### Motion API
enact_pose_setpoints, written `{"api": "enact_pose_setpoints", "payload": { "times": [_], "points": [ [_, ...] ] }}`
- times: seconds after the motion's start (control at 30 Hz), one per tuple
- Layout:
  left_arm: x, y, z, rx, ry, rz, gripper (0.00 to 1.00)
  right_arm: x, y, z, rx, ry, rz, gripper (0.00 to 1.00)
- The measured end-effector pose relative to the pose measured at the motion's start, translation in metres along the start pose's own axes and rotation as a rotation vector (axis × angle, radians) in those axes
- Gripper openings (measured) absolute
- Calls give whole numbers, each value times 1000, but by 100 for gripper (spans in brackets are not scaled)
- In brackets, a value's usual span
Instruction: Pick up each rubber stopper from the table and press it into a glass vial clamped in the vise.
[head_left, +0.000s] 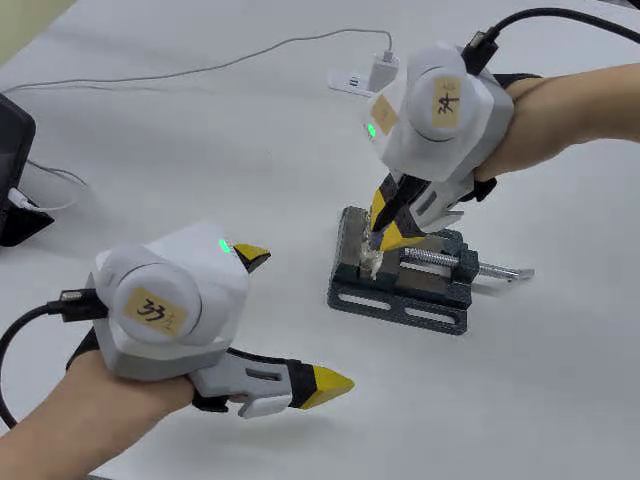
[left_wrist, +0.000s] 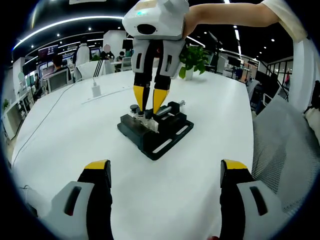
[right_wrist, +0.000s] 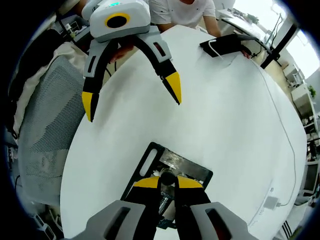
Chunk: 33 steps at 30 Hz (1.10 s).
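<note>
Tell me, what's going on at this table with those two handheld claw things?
A person holds a two-jaw gripper in each hand at a white table. The right gripper is down over a small vise, its jaws closed on what looks like a dark rubber stopper, right above the glass vials clamped there. The left gripper hangs open off to the side, holding nothing.

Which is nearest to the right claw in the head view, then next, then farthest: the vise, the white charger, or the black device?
1. Vise, directly beneath the right claw, which grips a rubber stopper.
2. White charger, behind it.
3. Black device, far left edge.
</note>
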<state>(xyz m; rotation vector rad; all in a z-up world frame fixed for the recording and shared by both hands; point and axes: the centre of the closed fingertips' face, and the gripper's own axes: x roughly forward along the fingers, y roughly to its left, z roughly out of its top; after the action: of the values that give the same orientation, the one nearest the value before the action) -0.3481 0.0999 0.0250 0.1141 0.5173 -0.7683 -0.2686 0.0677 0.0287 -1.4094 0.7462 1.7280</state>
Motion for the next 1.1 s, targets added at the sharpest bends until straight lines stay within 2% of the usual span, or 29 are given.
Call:
{"api": "enact_pose_setpoints", "payload": {
  "times": [0.23, 0.37, 0.4, 0.47, 0.53, 0.7, 0.87, 0.97, 1.1],
  "points": [
    [1, -1, -3, -7, 3, -4, 88, 1, 0, 0, 25, 28, 13, 5],
    [2, -1, -3, -9, 2, -5, 88, 1, 2, 0, 65, 40, 12, 5],
    [2, -1, -3, -9, 1, -5, 88, 0, 4, 1, 100, 42, 8, 5],
    [2, -1, -3, -11, 1, -5, 88, 0, 4, 1, 114, 40, 6, 5],
    [3, -2, -3, -9, 2, -6, 88, 0, 4, 2, 162, 32, 3, 5],
    [3, -3, -4, -11, 3, -9, 88, 0, 6, 2, 196, 24, -17, 4],
    [4, -5, -3, -10, 3, -12, 87, -1, 5, 2, 209, 17, -18, 5],
    [4, -5, -3, -10, 1, -12, 87, -1, 7, 3, 172, 22, -19, 5],
    [3, -5, -3, -9, 4, -12, 87, 0, 2, 3, 160, 14, -22, 6]
  ]
}}
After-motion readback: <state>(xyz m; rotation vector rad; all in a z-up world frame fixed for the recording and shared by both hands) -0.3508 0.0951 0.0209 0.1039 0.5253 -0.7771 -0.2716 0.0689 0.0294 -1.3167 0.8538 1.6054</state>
